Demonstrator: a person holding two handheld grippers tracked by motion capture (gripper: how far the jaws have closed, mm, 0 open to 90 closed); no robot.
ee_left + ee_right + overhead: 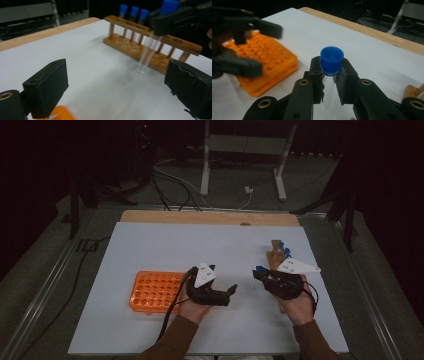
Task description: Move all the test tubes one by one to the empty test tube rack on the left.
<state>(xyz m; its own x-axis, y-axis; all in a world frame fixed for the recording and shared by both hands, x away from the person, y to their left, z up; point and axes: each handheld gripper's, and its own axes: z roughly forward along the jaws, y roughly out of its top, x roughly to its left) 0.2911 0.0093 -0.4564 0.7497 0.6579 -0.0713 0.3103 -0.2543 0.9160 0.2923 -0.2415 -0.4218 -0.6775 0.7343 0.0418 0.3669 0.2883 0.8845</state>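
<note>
No readable text, label, brand, no. or sign anywhere: none on the orange rack (pixel 154 291), wooden rack (pixel 150 42), tube caps or grey plates.

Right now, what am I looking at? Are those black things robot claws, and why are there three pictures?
No robot here: a person holds a hand tool called a gripper in each hand. The high view looks down on the white table. The other two pictures come from small cameras riding on the grippers. The right gripper is shut on a clear test tube with a blue cap. The left gripper is open with nothing in it, and points toward that tube. On the table lie an orange tube rack full of round holes, and a wooden rack with three more blue-capped tubes standing in it.
</note>
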